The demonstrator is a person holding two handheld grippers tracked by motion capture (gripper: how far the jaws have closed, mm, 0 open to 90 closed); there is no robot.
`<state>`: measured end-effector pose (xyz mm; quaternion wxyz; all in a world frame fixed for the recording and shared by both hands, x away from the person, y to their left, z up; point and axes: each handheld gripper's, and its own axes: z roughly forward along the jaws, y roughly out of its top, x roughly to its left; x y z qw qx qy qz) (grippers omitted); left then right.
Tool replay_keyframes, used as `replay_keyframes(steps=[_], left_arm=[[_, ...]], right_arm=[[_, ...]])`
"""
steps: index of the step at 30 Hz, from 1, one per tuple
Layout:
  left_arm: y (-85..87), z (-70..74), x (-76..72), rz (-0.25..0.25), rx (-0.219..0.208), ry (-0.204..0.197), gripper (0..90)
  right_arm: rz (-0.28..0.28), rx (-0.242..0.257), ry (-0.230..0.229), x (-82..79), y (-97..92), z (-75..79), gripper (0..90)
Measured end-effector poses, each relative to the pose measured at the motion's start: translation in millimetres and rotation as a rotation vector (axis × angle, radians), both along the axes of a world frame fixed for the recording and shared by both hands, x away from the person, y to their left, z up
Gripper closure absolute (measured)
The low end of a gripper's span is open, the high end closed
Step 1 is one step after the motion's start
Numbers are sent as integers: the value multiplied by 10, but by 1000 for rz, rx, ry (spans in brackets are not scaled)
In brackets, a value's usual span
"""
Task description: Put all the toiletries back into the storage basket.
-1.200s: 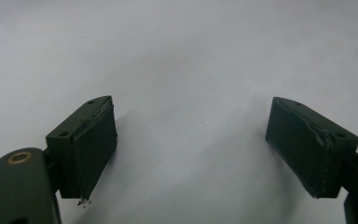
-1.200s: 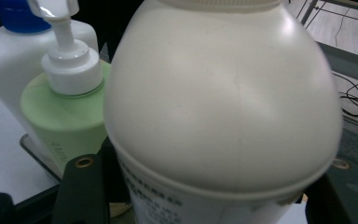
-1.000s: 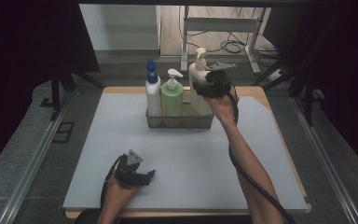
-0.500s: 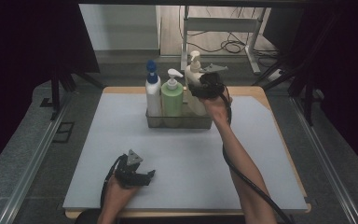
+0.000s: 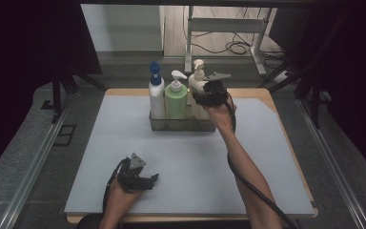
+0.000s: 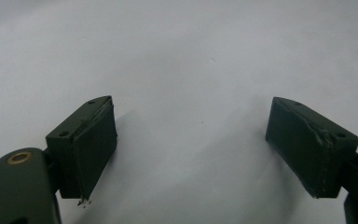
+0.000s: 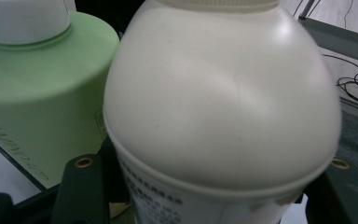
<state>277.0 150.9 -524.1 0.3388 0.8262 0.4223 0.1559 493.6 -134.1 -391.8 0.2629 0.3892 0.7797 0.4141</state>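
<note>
Tools first: the left tool (image 5: 148, 180) is resting released on the worktop (image 5: 267, 157) at seven o'clock; at one o'clock the right tool (image 5: 205, 101) is grasping the cream bottle (image 5: 198, 88), seating it in the clear tray (image 5: 158, 123) beside the green bottle (image 5: 175, 102). Next comes letting go, I'd judge.

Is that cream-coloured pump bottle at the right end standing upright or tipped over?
Upright. The cream bottle stands in the clear tray beside the green bottle, pump on top, with the right gripper closed around its body.
</note>
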Motion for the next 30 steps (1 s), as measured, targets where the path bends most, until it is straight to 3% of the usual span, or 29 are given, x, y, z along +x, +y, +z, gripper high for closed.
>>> replay_keyframes(steps=[30], left_arm=[[0, -1, 1, -1, 0, -1, 159]], right_arm=[[-1, -8, 40, -109, -79, -206, 386]])
